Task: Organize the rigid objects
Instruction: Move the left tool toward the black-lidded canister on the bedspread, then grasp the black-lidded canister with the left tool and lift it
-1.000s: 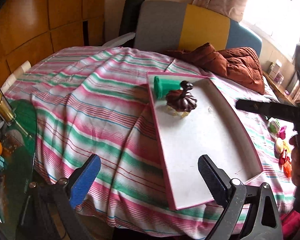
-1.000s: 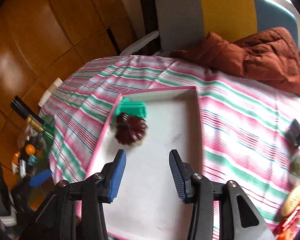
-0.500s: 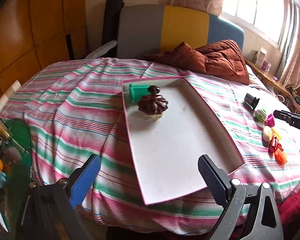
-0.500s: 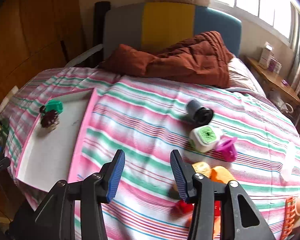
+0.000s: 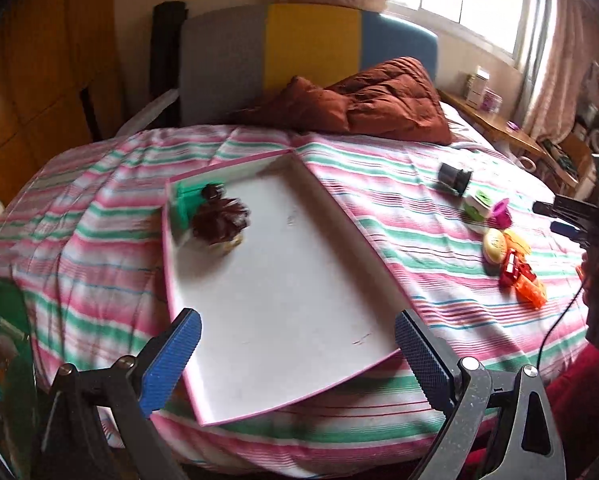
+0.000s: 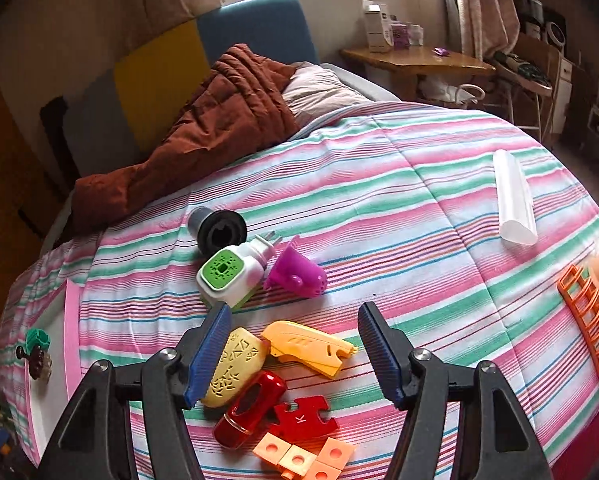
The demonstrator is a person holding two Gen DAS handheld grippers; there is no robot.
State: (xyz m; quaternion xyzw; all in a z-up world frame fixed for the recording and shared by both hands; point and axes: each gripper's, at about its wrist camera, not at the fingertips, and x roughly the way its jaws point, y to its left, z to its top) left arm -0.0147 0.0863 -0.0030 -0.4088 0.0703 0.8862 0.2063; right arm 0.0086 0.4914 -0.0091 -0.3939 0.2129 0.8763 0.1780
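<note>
A white tray with a pink rim [image 5: 299, 280] lies on the striped bedspread. A green piece [image 5: 187, 200] and a dark brown flower-shaped piece [image 5: 219, 220] sit in its far left corner. My left gripper [image 5: 295, 360] hangs open over the tray's near end, holding nothing. My right gripper [image 6: 295, 348] hovers over a pile of toys with its jaws opening and nothing pressed between them. Under it lie a yellow-orange piece [image 6: 307, 346], a yellow oval [image 6: 231, 364], a red cylinder [image 6: 251, 408] and a red puzzle piece [image 6: 299, 420]. In the left wrist view the right gripper [image 5: 559, 218] shows at the far right.
Beyond the pile lie a green-and-white plug [image 6: 227, 272], a purple cone [image 6: 295, 274] and a black cylinder [image 6: 217, 226]. A clear tube [image 6: 513, 204] and an orange rack [image 6: 591, 324] lie to the right. A brown quilt [image 6: 203, 128] is bunched by the headboard.
My right gripper swung from over the tray to the toy pile on the right, and its jaws spread wider. The left gripper shifted and rolled a little, staying open above the tray.
</note>
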